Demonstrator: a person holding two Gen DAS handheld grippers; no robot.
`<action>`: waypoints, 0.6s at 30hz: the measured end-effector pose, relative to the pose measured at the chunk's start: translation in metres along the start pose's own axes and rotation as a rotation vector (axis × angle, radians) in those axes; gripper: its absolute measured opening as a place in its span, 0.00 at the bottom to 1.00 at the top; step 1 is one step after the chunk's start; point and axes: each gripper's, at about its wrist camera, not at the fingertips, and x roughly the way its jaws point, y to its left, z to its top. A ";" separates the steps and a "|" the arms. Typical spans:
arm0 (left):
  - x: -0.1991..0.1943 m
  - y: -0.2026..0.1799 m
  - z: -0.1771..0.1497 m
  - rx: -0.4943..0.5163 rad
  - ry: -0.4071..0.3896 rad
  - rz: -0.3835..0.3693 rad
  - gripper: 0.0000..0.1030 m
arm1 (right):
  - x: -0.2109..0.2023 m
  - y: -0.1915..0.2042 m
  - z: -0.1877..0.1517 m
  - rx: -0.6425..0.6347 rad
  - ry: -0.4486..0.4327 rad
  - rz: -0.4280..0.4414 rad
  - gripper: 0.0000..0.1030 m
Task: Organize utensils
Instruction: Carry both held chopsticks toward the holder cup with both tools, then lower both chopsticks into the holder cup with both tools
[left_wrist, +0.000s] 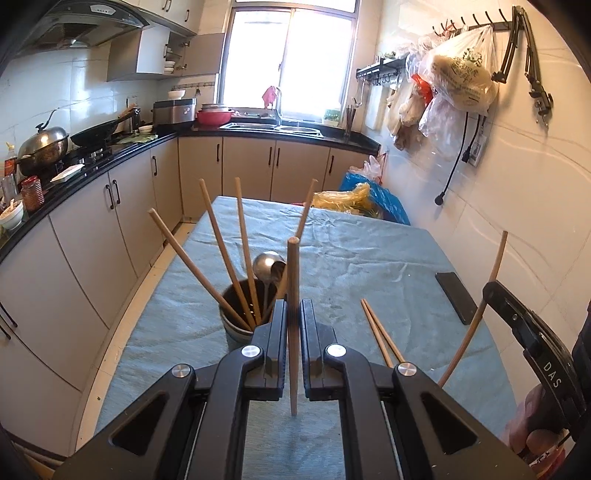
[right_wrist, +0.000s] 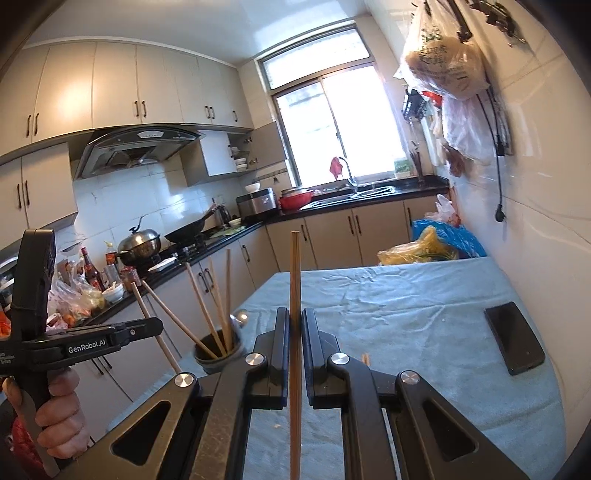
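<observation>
A dark utensil cup stands on the blue-clothed table, holding several wooden chopsticks and a metal spoon. My left gripper is shut on a chopstick held upright, just right of the cup. A pair of chopsticks lies on the cloth to the right. My right gripper is shut on another chopstick, upright, to the right of the cup. The right gripper's chopstick also shows in the left wrist view.
A black phone lies on the table's right side, also seen in the right wrist view. Yellow and blue bags sit at the far end. Kitchen counter with pots runs along the left. Wall with hanging bags on the right.
</observation>
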 end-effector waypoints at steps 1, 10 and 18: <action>-0.002 0.001 0.001 -0.001 -0.004 0.002 0.06 | 0.001 0.003 0.002 -0.004 -0.004 0.005 0.07; -0.024 0.009 0.021 0.002 -0.042 -0.002 0.06 | 0.013 0.037 0.029 -0.050 -0.030 0.062 0.07; -0.056 0.016 0.058 0.015 -0.121 -0.001 0.06 | 0.032 0.074 0.061 -0.095 -0.081 0.108 0.07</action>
